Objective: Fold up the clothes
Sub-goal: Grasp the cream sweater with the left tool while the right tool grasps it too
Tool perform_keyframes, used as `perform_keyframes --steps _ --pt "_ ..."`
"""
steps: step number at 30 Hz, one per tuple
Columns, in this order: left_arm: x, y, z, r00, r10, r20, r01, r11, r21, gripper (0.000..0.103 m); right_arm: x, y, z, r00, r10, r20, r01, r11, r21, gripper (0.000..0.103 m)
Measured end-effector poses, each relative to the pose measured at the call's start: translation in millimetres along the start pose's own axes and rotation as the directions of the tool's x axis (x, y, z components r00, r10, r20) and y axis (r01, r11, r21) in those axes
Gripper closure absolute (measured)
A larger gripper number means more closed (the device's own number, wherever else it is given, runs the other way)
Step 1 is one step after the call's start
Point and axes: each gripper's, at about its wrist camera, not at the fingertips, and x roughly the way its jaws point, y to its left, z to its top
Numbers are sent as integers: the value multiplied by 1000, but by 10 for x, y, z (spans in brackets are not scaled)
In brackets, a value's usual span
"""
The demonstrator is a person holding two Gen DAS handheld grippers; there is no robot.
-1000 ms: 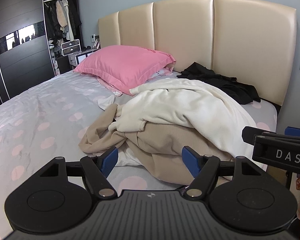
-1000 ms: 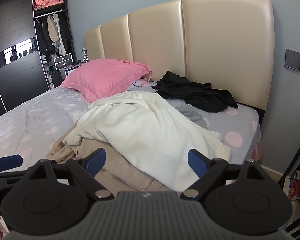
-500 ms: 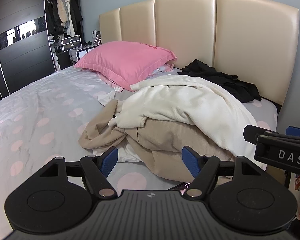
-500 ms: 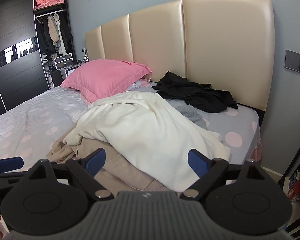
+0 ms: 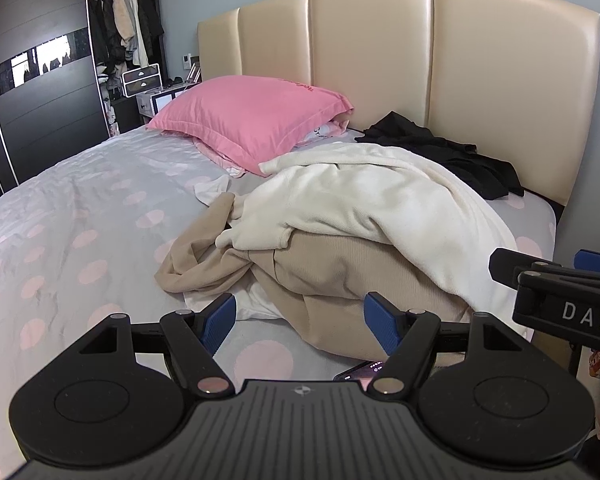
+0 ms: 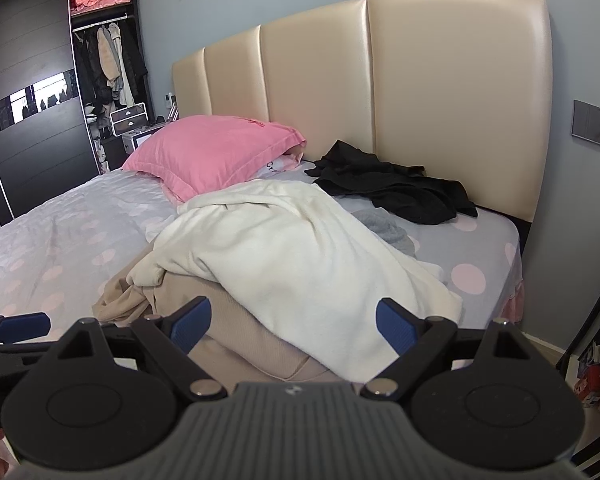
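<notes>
Standing by the bed point(image 5: 80, 216), what jumps out is where the heap of clothes sits against the two grippers. Nothing looks folded yet, it's all one pile on the spotted sheet. The cream top point(image 5: 372, 196) is draped over a beige ribbed garment point(image 5: 340, 276), and the whole thing runs roughly from the near edge of the bed back toward the pink pillow point(image 5: 252, 116), so its long axis points away from the person.

The left gripper point(image 5: 300, 322) hangs just in front of the beige part, jaws spread wide with nothing between them, the heap dead ahead and a little to its right. The right gripper point(image 6: 292, 326) is also released and empty, and the cream top's loose lower hem lies right ahead of it, between and just beyond its tips. So my guess is the right one has the shorter reach to the cream top, since that's the piece on top (and the sensible first pick).

A black garment point(image 6: 396, 192) sits well apart by the headboard point(image 6: 440, 80), and a phone point(image 5: 360, 370) peeks out just beside the beige fabric, which could get dragged if that layer is pulled.
</notes>
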Motion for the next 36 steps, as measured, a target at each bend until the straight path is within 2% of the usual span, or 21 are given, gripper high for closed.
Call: perform_keyframes --steps 6,11,17,21,26,27,28,29,30,31,33,36 --pt "132 41 69 998 -40 -44 41 999 14 33 108 22 17 999 -4 -53 2 1000 -30 14" --pt "354 84 227 993 -77 -90 79 997 13 37 257 67 124 996 8 -86 -17 995 -97 25" --pt "606 53 476 986 -128 -111 128 992 -12 37 680 -23 333 988 7 -157 -28 991 -132 26" --pt "880 -28 591 969 -190 -159 184 981 -56 37 1014 -147 387 975 -18 -220 -10 992 -126 28" --pt "1214 -143 656 939 -277 -205 255 959 -127 37 1309 -319 440 967 3 -253 -23 997 -76 42" --pt "1269 -169 663 936 -282 -212 258 957 -132 40 1362 -342 438 965 15 -263 -34 997 -68 47" --pt "1328 -195 666 932 -288 -218 263 955 -139 46 1381 -346 432 962 43 -270 -60 997 -56 58" --pt "1387 -221 669 929 -295 -225 267 953 -146 61 1401 -351 427 958 71 -277 -86 995 -44 65" --pt "1446 -232 671 922 -307 -236 272 948 -167 69 1418 -352 422 954 96 -283 -110 993 -34 80" --pt "1472 -230 667 918 -317 -237 275 942 -194 71 1412 -327 423 955 102 -280 -119 992 -45 88" --pt "1506 -214 665 915 -333 -229 285 933 -220 84 1394 -259 425 959 101 -266 -129 988 -89 96" --pt "1463 -187 683 911 -349 -220 300 926 -229 93 1356 -218 434 960 117 -255 -144 985 -92 98"
